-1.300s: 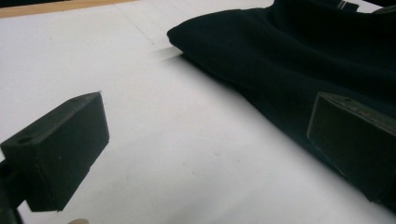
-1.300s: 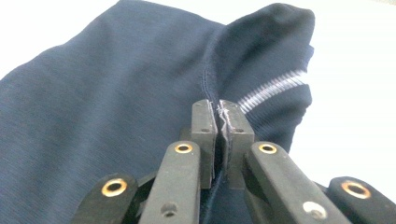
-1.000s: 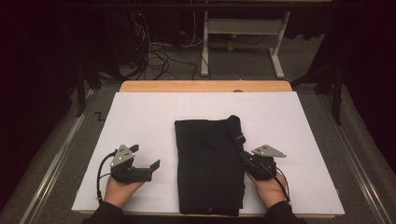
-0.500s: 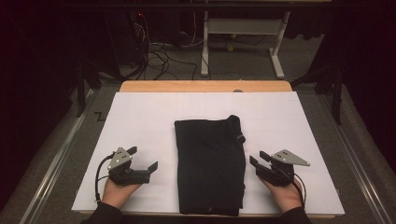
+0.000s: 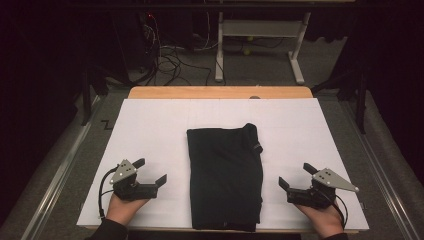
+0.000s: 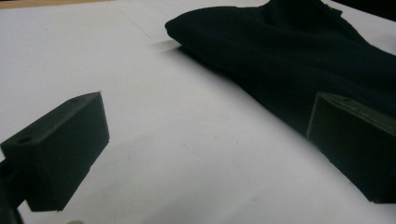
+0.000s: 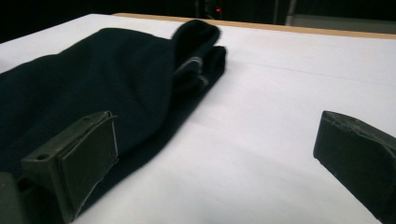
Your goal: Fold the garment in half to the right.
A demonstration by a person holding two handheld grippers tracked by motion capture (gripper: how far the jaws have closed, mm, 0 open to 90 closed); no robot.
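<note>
A folded black garment [image 5: 225, 177] lies flat on the white sheet [image 5: 150, 125] that covers the table, in the middle of the sheet's near half, its long side running away from the person and its near edge reaching almost to the sheet's front border. A thicker fold with a pale seam sits at the garment's far right corner. The left gripper [image 5: 150, 172] rests low over the sheet to the left of the garment, near it but apart from it, jaws spread wide and holding nothing; in the left gripper view [image 6: 205, 154] bare white sheet shows between the jaws, with the garment [image 6: 289, 60] lying beyond and behind the right-hand jaw. The right gripper [image 5: 296, 176] sits to the right of the garment, likewise clear of the cloth, jaws spread and empty; in the right gripper view [image 7: 219, 154] the garment [image 7: 93, 79] lies behind the left-hand jaw.
</note>
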